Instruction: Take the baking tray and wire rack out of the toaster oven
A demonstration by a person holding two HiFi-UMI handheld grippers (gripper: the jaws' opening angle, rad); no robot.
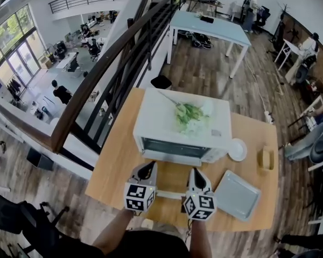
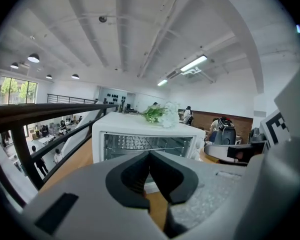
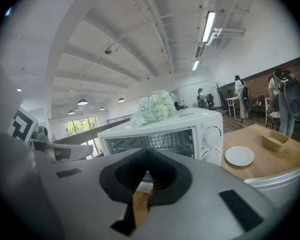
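Your left gripper and right gripper share one build: a pale grey plastic shell, smooth and rounded, narrowing toward the jaws. Black pads line the jaws, ribbed on their inner faces, and together they make a dark heart-shaped collar at the front of each shell. A flat black rectangle sits on the shell just behind the pads. At the rear of each gripper rides a white cube printed with black square markers. Behind the cubes, you wear a dark top.
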